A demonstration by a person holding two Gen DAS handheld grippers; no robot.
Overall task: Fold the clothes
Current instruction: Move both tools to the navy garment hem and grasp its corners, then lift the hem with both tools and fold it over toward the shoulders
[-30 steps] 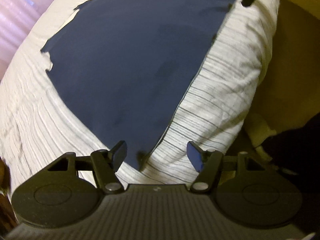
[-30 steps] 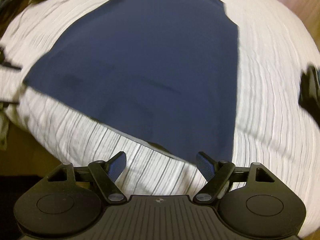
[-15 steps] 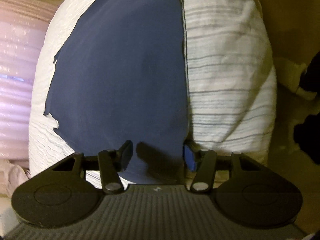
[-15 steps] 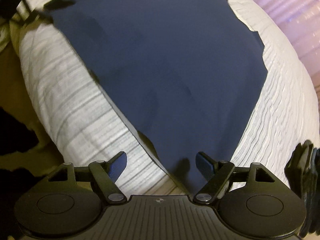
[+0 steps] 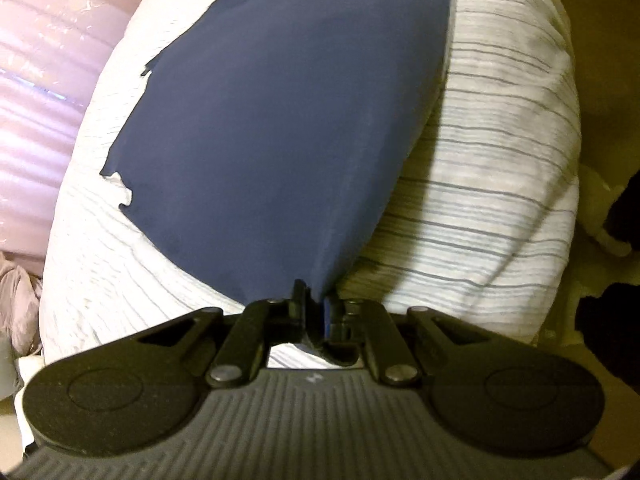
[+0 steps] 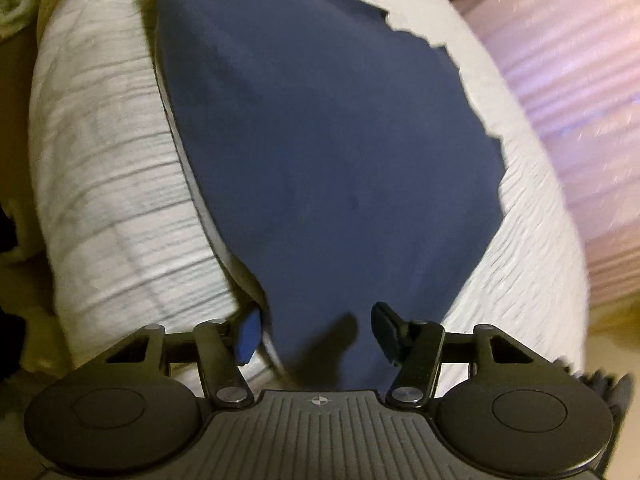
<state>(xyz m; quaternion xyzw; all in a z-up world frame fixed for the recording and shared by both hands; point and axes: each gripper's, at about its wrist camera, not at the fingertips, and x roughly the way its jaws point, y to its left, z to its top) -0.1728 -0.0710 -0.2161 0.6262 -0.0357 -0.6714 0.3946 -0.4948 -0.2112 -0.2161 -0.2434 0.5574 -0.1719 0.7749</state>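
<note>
Navy garment lies spread flat on the striped white bedding, filling mid-frame in both views. Left tool is clenched on its near corner, likely to lift it for a fold; right tool straddles the opposite corner, fingers apart. Far edges run out of frame, blurred.

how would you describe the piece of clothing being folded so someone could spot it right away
Find the white bedding with thin grey stripes. Spread flat on it lies a navy blue garment, one near corner pinched in the left gripper. It is the only dark, plain fabric against the pale bedding.
</note>
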